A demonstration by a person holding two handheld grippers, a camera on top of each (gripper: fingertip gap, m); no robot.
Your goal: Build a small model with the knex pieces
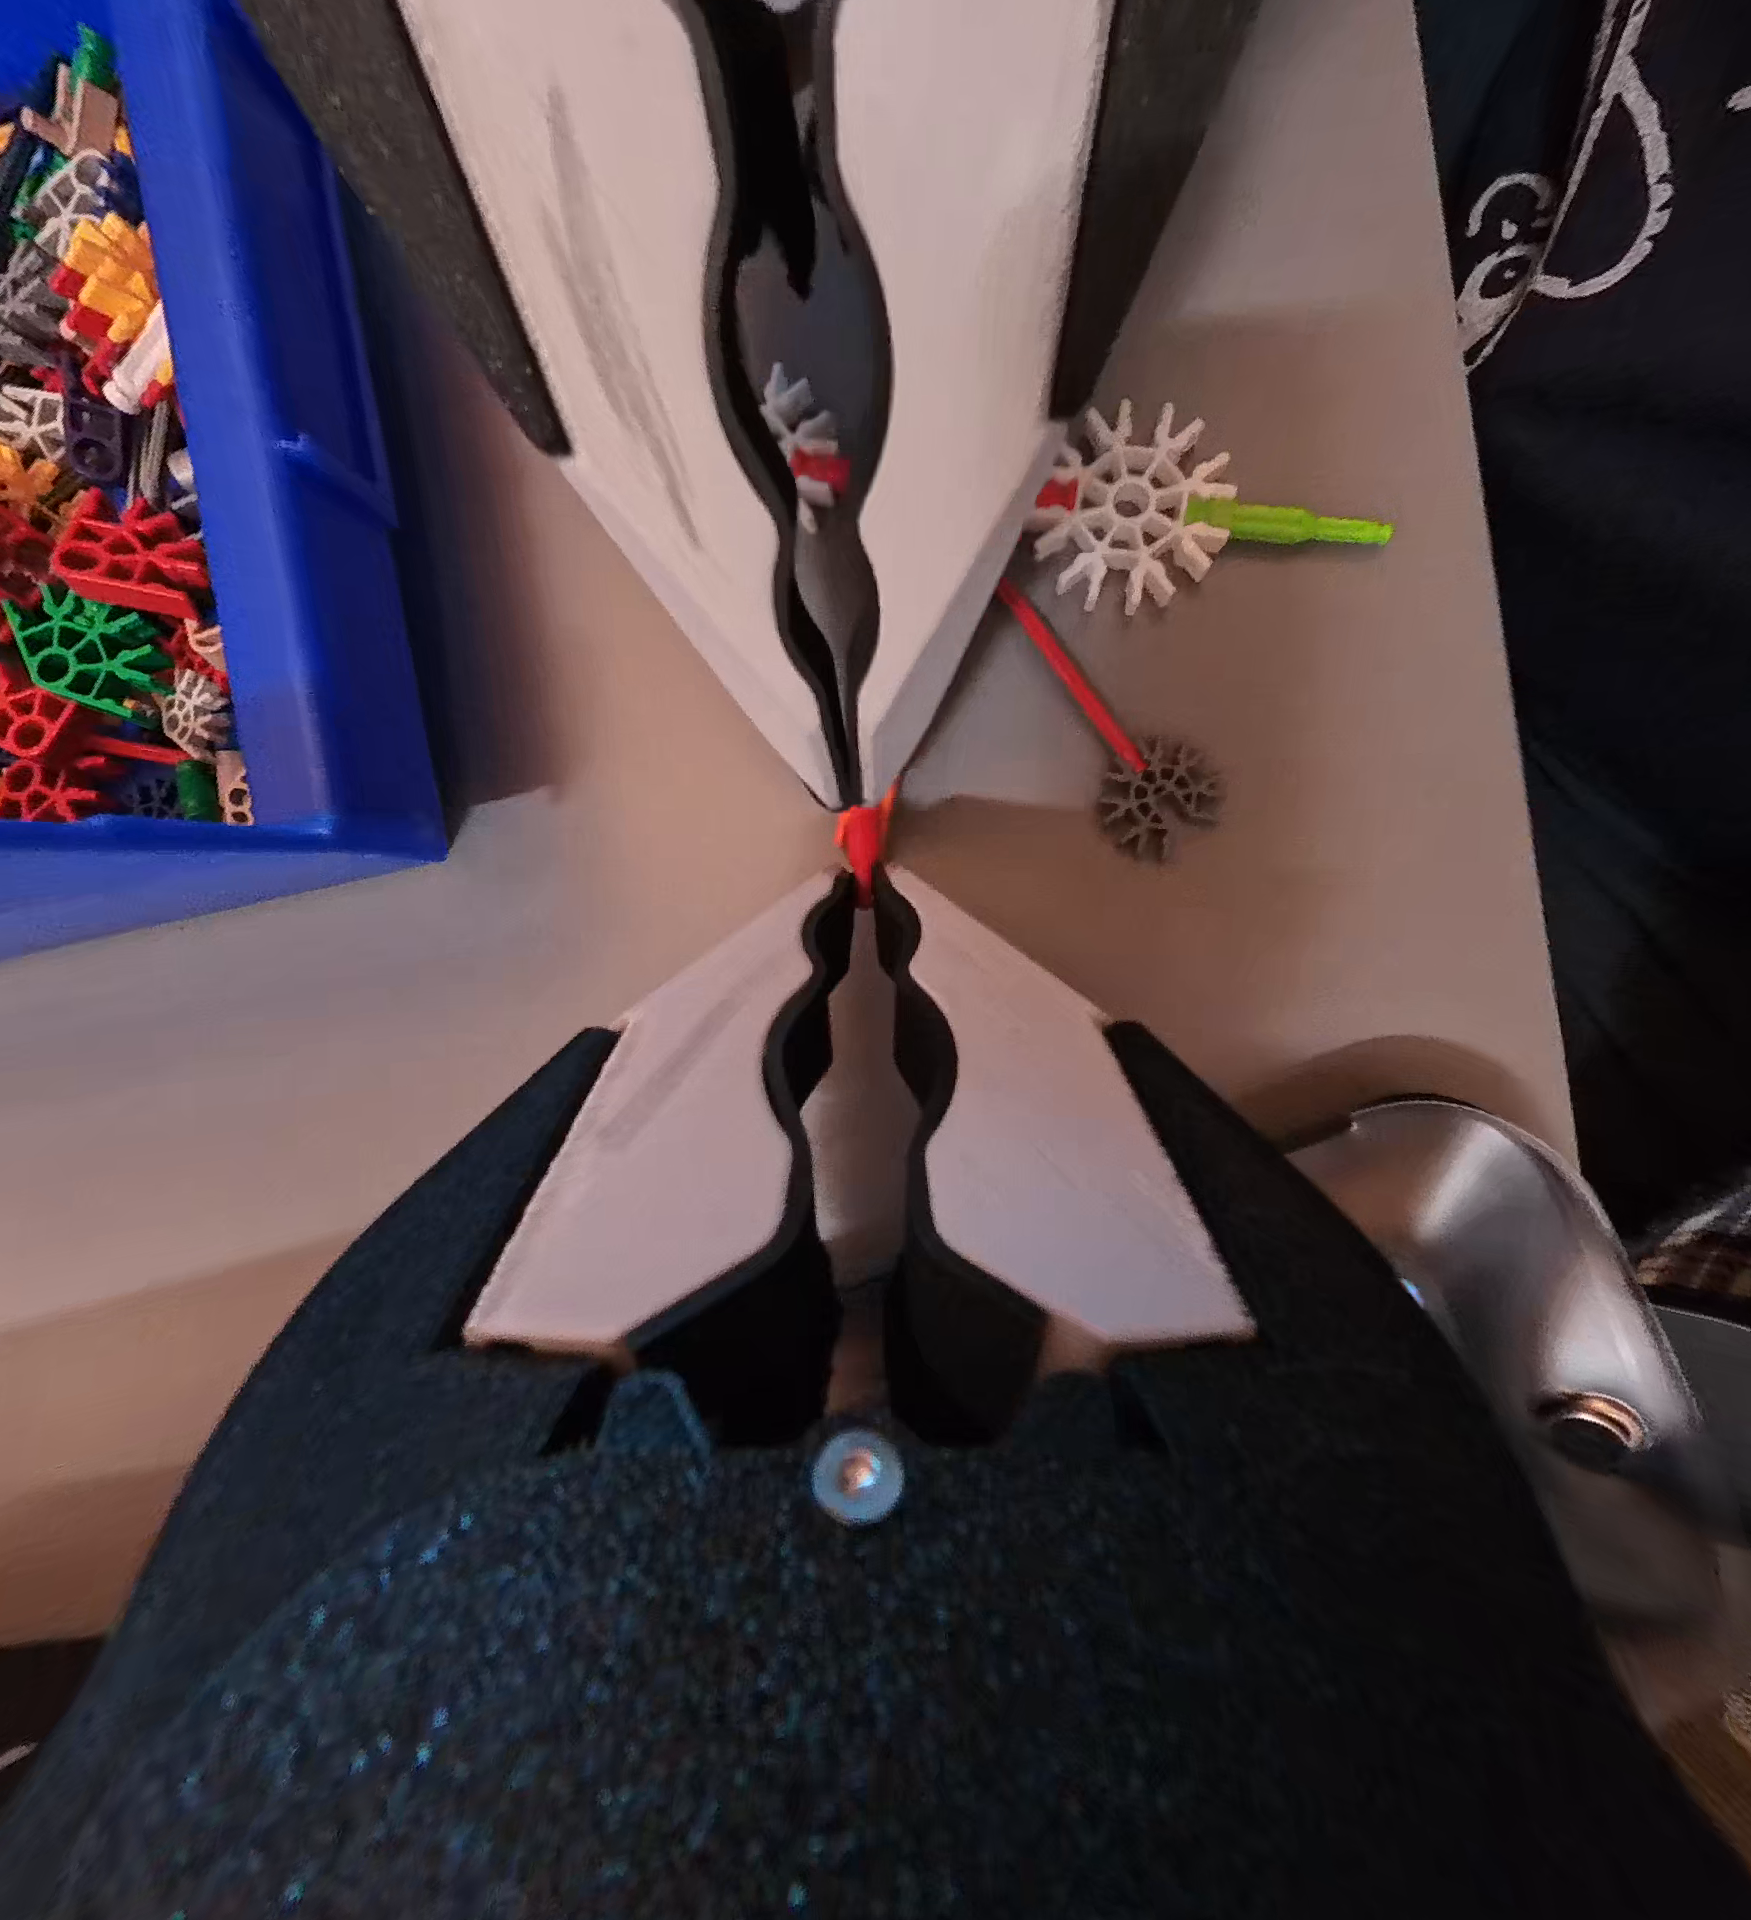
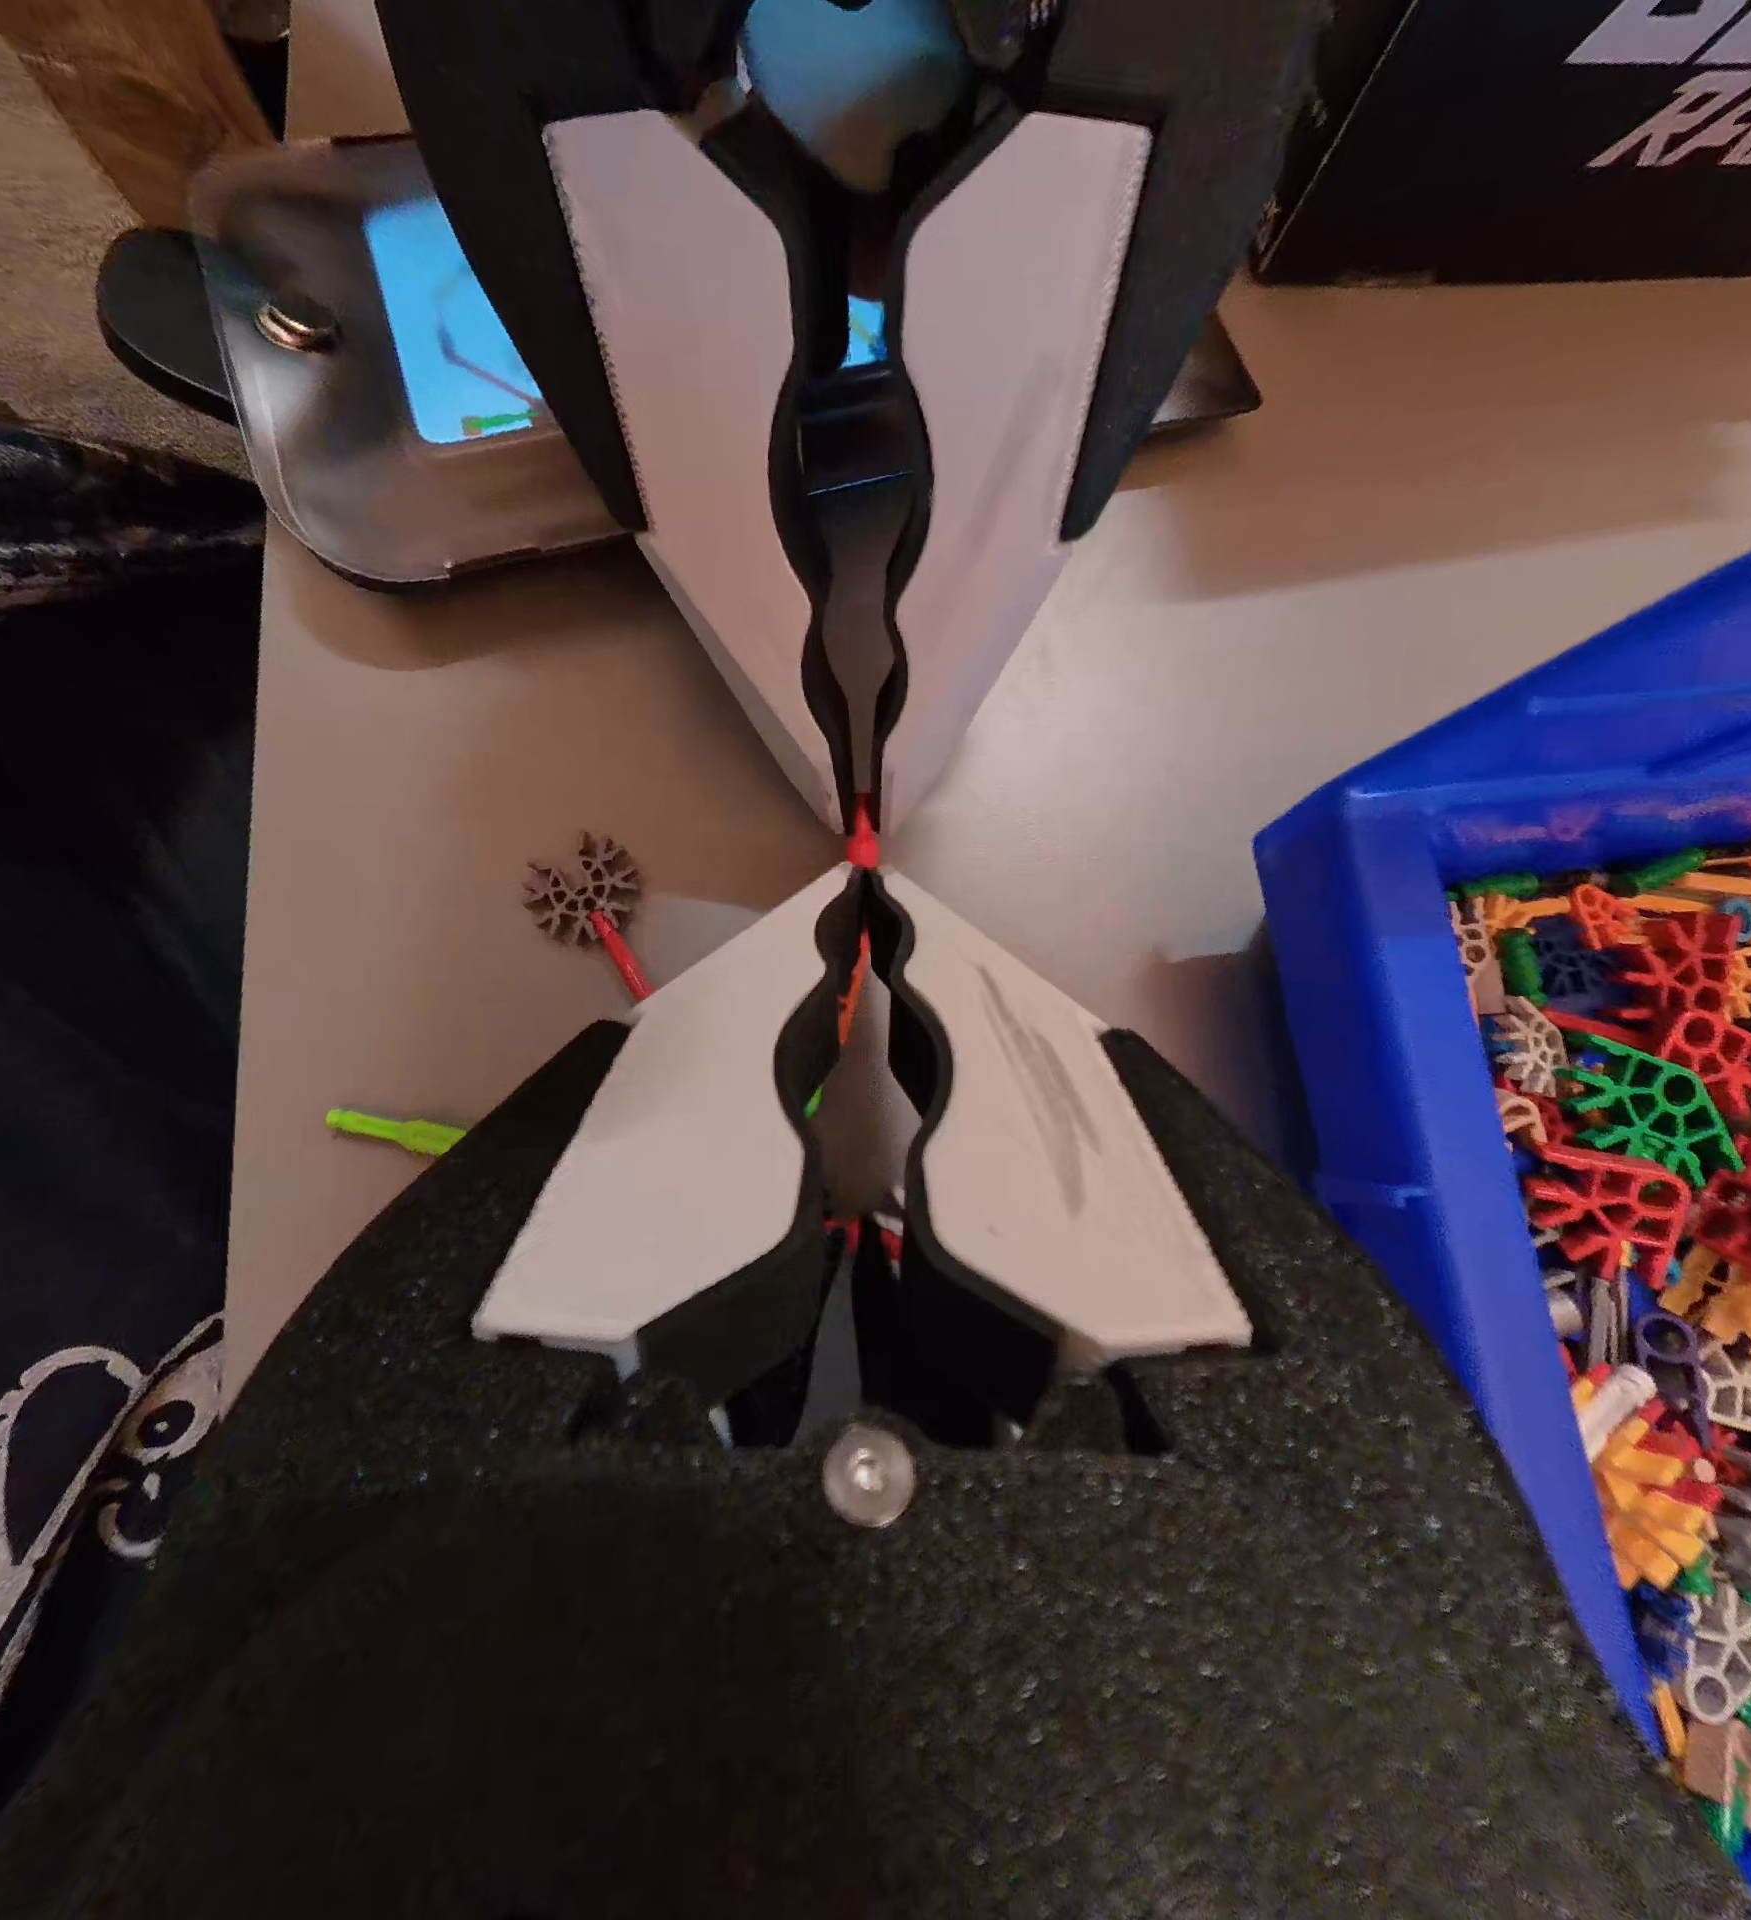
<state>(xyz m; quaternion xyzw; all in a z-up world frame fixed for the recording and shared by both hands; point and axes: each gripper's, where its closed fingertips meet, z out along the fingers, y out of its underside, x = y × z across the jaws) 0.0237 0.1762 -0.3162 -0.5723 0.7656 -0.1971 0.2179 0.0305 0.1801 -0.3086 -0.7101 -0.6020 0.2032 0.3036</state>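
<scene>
My left gripper [image 1: 856, 883] and my right gripper [image 2: 860, 883] meet tip to tip above the pale table [image 1: 227, 1091]. Both are shut on one small red piece [image 1: 858, 837], which also shows in the right wrist view [image 2: 860, 847]. A thin orange-red strip [image 2: 855, 987] runs back between the right jaws. Just right of the tips lies a small assembly. It is a white snowflake connector [image 1: 1129, 506] with a lime green rod [image 1: 1297, 523] and a red rod [image 1: 1068, 675] leading to a brown connector [image 1: 1159, 798]. The right wrist view shows the brown connector [image 2: 580, 888] too.
A blue bin [image 1: 331, 623] full of coloured construction pieces stands on the table, also in the right wrist view [image 2: 1370, 1039]. A device with a lit screen [image 2: 435, 343] in a clear mount and a black box [image 2: 1577, 135] stand behind. A person's dark printed garment [image 1: 1660, 416] is at the table edge. Both grippers' tips are close together, under 4 cm apart. The brown connector [image 2: 580, 888] is about 5 centimetres from my left fingertips. Look for it in the left wrist view [image 1: 1150, 791] too.
</scene>
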